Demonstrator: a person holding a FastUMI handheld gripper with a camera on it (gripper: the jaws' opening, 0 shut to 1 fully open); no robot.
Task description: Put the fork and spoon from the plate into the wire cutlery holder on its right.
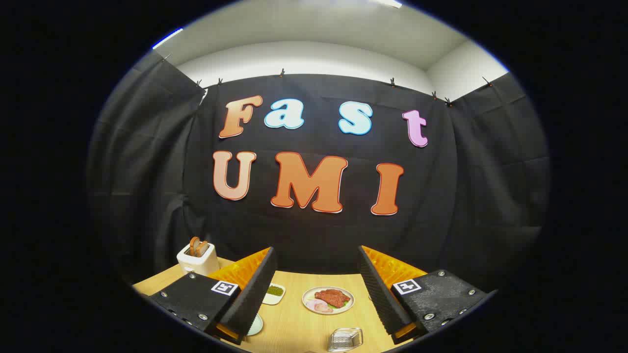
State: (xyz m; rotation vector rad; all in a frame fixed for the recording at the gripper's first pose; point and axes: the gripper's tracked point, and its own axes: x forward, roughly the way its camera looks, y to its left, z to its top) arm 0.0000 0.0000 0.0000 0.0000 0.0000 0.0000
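Observation:
My gripper (316, 251) is open and held high over a wooden table (294, 323), with nothing between its fingers. A wire cutlery holder (345, 339) sits on the table below and between the fingers, close to me. To its left, the rim of a pale plate (255, 324) peeks out from under the left finger (252, 294), which hides most of it. What lies on that plate is hidden.
Further along the table, between the fingers, stands a plate of meat and garnish (327, 299). A small white dish with green food (274, 292) is to its left. A white toaster with bread slices (197, 258) stands at the far left corner.

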